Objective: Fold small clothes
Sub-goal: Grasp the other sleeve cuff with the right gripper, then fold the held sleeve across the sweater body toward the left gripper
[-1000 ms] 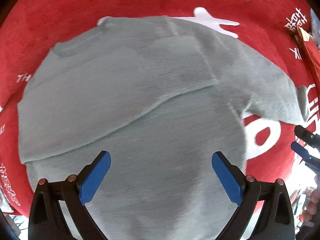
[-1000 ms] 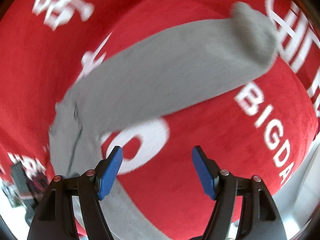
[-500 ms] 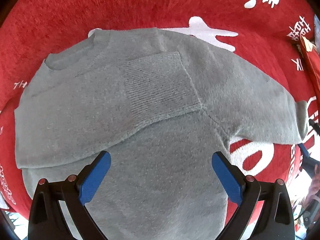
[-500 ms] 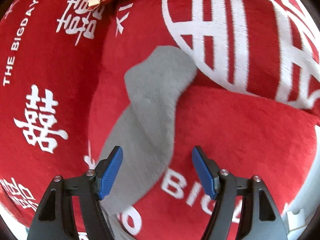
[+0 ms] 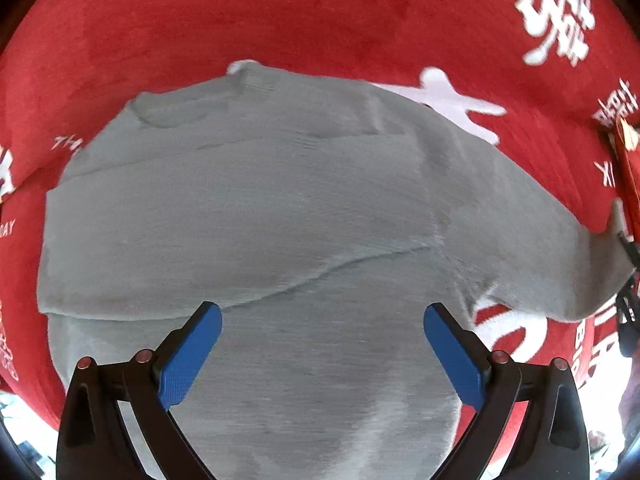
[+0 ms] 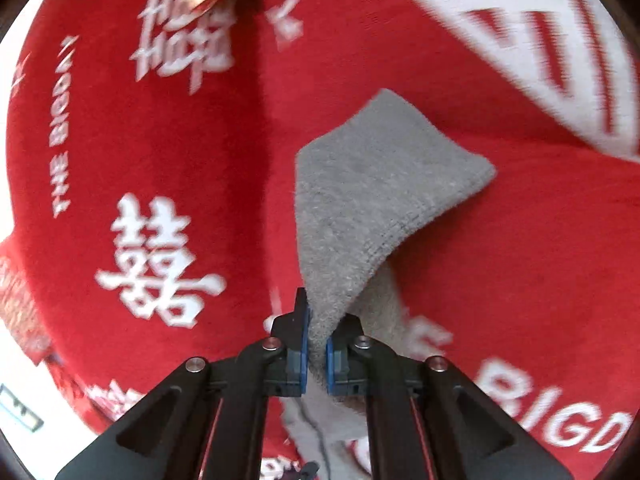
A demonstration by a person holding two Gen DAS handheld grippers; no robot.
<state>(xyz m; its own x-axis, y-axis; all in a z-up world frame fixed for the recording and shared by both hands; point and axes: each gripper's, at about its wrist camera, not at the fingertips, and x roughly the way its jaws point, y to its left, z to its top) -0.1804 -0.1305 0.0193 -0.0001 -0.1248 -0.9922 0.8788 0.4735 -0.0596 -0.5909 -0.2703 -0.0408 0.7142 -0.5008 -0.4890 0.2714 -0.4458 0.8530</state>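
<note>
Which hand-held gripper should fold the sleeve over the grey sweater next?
The right hand-held gripper. It has just closed and now pinches the sleeve near its cuff, so it can carry it over. The left hand-held gripper hangs open above the grey sweater, holding nothing.

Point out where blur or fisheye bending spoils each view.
Left wrist view: the grey sweater is smeared sideways and the red blanket bows at the rim. Right wrist view: the sleeve is sharp, while white lettering streaks toward the edges.

Grey knit sweater [image 5: 280, 220] flat, one sleeve [image 6: 372, 200] folded across, other outstretched.
</note>
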